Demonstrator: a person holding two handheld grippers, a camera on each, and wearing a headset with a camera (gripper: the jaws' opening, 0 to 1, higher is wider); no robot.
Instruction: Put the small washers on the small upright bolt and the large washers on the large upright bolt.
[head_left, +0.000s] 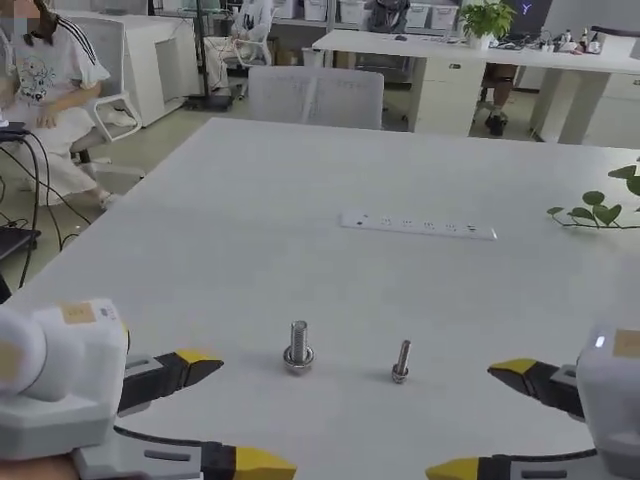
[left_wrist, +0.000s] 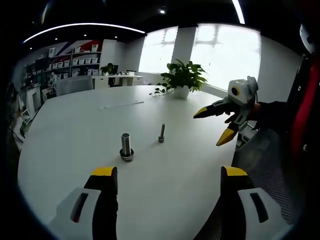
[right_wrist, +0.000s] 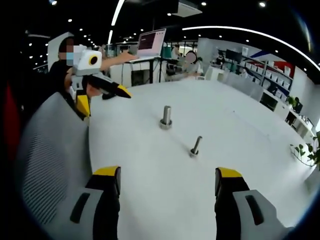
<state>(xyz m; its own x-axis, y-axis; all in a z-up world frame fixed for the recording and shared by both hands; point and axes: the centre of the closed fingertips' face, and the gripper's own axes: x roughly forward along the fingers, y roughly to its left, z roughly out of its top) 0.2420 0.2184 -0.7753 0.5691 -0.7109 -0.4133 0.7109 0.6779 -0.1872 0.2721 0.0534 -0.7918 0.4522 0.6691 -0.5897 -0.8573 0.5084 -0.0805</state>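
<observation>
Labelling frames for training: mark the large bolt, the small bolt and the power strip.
large bolt (head_left: 298, 340), head view, on its threaded shaft.
small bolt (head_left: 402, 356), head view, on its shaft.
power strip (head_left: 417, 226), head view, middle of its top face.

open table (head_left: 300, 230) around two bolts (head_left: 298, 348)

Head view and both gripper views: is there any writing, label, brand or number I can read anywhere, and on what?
No text can be read.
On the power strip: markings too small to read.
On the screen in the right gripper view: blurred.
On the seated person's shirt: print blurred.
</observation>
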